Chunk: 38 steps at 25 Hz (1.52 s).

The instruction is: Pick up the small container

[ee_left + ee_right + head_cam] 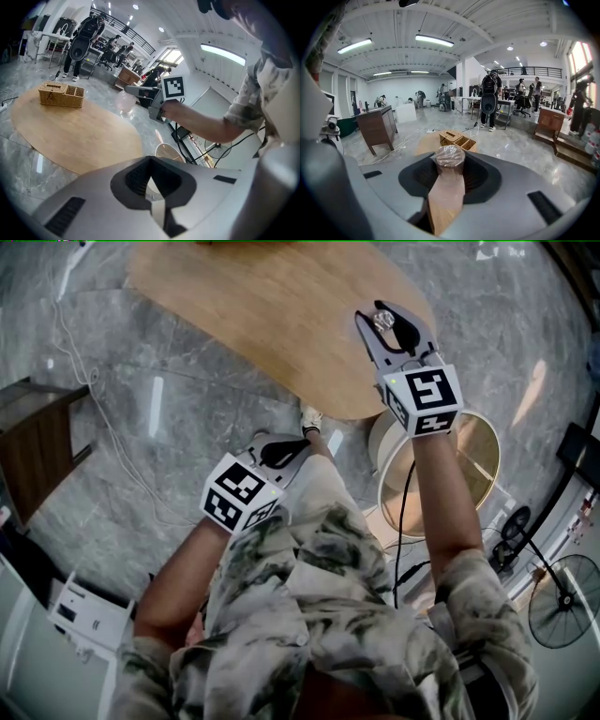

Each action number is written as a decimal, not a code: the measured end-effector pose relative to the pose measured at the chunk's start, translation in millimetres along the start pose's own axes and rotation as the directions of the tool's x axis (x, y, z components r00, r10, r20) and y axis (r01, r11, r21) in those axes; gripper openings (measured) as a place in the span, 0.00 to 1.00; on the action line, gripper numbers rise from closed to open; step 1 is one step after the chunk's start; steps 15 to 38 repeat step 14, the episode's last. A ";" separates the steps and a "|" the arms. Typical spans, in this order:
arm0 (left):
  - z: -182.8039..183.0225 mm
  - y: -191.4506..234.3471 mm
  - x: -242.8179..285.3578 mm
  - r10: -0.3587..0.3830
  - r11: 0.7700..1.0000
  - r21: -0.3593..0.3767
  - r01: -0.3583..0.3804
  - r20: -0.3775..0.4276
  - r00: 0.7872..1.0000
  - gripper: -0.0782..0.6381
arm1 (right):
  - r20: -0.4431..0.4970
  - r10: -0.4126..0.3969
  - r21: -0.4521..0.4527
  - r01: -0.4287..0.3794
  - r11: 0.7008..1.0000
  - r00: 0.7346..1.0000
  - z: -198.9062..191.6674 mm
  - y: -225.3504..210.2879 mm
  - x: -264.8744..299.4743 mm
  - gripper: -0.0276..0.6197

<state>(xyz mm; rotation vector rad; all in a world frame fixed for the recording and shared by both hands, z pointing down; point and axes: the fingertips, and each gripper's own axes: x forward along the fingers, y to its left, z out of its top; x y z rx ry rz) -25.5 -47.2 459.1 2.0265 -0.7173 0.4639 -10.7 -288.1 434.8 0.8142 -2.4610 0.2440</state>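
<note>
Between the pads of the right gripper [386, 326] sat the small container [449, 156], a clear tub with crinkled film over it. The jaws stood about half closed and pressed on its sides. I judged that narrow hold to be firm enough to carry the tub without crushing the wrap. It hung just over the near edge of the wooden tabletop [262, 306], toward that edge's right end. As far as I could judge it was not resting on the wood, so I took the pick-up to be as good as done. By the far edge of the tabletop stood a wicker basket [61, 94], well apart from the tub. My left gripper [278, 452] hung low by my body, over the marble floor [187, 362] and off the tabletop. Its jaws were together on nothing, out of the working hand's way. Just beyond the near edge stood a round side table [473, 465], worth minding if I brought the tub down on that side.
</note>
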 end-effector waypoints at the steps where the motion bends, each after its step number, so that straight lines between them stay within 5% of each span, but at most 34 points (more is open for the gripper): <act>1: -0.4 0.5 0.5 0.000 1.000 -0.002 0.000 0.000 1.000 0.14 | -0.001 0.000 -0.001 0.000 1.000 1.000 -0.9 -0.1 0.9 0.27; 38: 1.0 9.5 6.7 0.002 1.000 -0.018 -0.002 0.011 1.000 0.14 | -0.027 -0.007 -0.001 0.007 1.000 1.000 -19.4 -4.1 17.1 0.27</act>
